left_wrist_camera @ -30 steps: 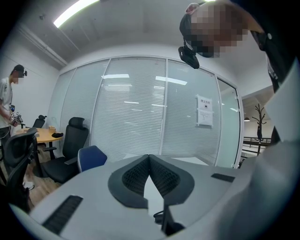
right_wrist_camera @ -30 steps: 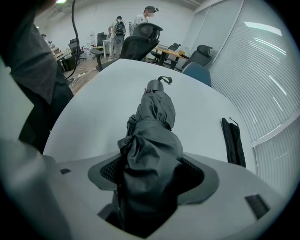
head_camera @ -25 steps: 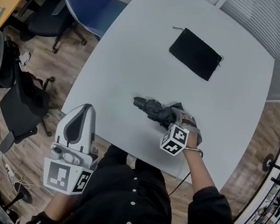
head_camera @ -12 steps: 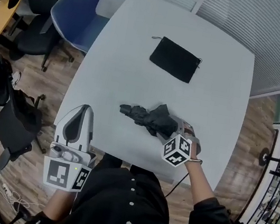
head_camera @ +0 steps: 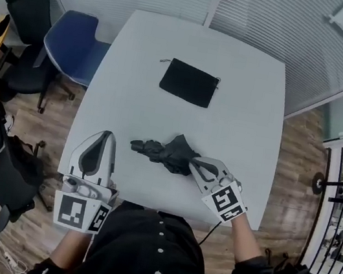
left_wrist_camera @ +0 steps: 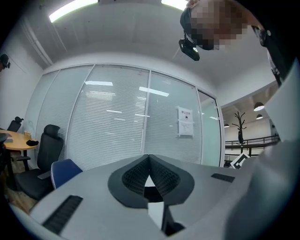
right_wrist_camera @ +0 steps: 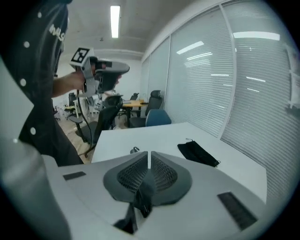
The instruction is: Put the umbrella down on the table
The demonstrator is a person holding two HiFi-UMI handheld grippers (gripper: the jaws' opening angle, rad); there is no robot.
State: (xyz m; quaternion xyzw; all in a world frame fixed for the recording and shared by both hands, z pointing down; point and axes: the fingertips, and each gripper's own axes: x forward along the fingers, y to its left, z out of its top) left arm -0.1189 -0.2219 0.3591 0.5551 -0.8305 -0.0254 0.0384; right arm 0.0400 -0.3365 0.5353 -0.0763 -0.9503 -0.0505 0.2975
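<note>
While the left claw (head_camera: pixel 106 136) is closed empty, the right claw (head_camera: pixel 193 164) pinches the umbrella (head_camera: pixel 157 152).

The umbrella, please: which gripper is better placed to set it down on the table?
Right. The right gripper is shut on the umbrella, pinching its black fabric above the table. The left gripper is shut, empty and away from it.

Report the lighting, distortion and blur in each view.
Head view: even, nearly shadowless light, umbrella and table sharp; fisheye bows the table's edges. Left gripper view: bright ceiling strip, dark rounded corners. Right gripper view: ceiling light overhead, light streaks glare on the glass wall; the umbrella fabric pinched in the jaws is blurred, too close to focus.
</note>
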